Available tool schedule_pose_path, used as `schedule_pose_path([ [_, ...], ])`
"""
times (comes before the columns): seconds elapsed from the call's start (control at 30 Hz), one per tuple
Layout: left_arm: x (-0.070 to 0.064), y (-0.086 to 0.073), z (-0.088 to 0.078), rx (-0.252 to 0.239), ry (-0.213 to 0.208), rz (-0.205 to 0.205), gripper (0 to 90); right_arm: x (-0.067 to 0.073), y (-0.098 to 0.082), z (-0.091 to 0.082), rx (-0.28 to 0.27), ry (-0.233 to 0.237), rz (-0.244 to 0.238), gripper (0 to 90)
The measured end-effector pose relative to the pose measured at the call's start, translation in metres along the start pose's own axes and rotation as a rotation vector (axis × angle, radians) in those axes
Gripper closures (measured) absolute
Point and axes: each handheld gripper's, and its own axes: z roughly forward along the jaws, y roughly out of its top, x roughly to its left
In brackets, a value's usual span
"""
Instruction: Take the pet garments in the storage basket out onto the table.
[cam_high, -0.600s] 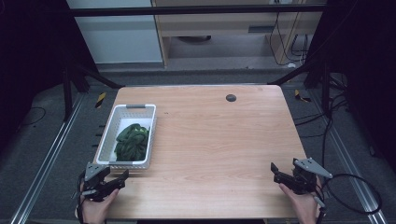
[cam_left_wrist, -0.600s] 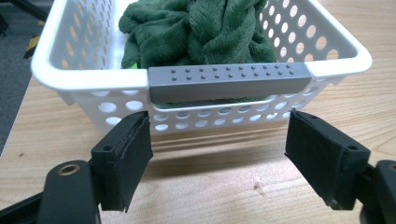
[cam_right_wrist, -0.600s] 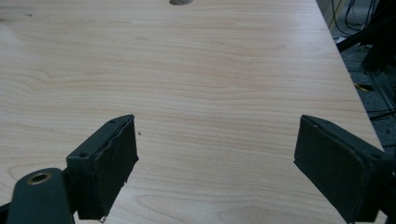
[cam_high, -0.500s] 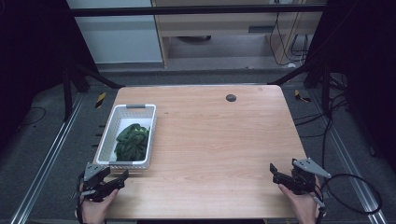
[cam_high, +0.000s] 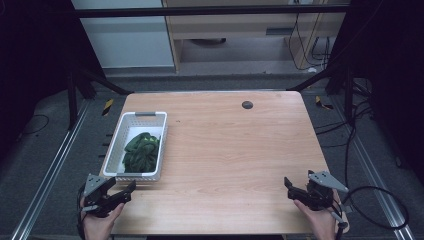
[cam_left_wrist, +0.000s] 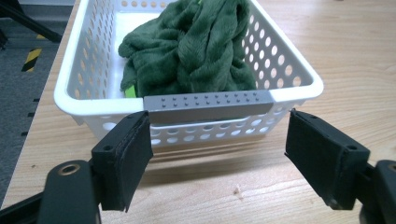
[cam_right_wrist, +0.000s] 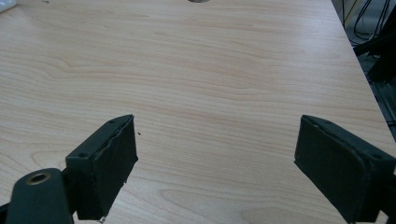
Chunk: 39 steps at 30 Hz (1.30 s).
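While green cloth (cam_high: 142, 151) fills white basket (cam_high: 116, 146), left gripper (cam_high: 131, 187) and right gripper (cam_high: 288, 184) hover over wooden table (cam_high: 235, 150), jaws apart.

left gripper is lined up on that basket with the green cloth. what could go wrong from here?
1. The white basket sits near the table's left edge; a push from the open left gripper may slide it off.
2. The green cloth is heaped above the rim, so it could snag on perforations and drag the light basket up when pulled.
3. The jaws face the grey handle, not the cloth; closing here would likely grab the basket instead.
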Motion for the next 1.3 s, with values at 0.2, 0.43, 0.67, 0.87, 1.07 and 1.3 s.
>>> schedule_pose_path([
  [0.2,0.001,0.009,-0.004,-0.016,-0.007,0.011,21.1,0.0,0.0,0.0,0.004,0.007,-0.003,12.8],
  [0.43,0.0,0.018,-0.006,-0.017,-0.011,0.016,21.0,0.0,0.0,0.0,0.0,0.005,-0.01,12.3],
  [0.67,0.001,0.032,-0.012,-0.038,-0.024,0.028,20.3,-0.001,-0.001,0.002,0.004,0.001,-0.009,12.1],
  [0.87,0.006,0.043,-0.017,-0.054,-0.025,0.027,20.1,-0.001,-0.001,0.001,0.007,-0.001,-0.005,11.7],
  [1.07,0.007,0.06,-0.019,-0.07,-0.033,0.027,19.9,-0.003,0.0,0.002,0.007,-0.016,-0.008,11.6],
  [1.3,0.004,0.071,-0.013,-0.065,-0.043,0.035,19.4,-0.003,0.0,0.002,0.009,-0.015,-0.013,11.2],
])
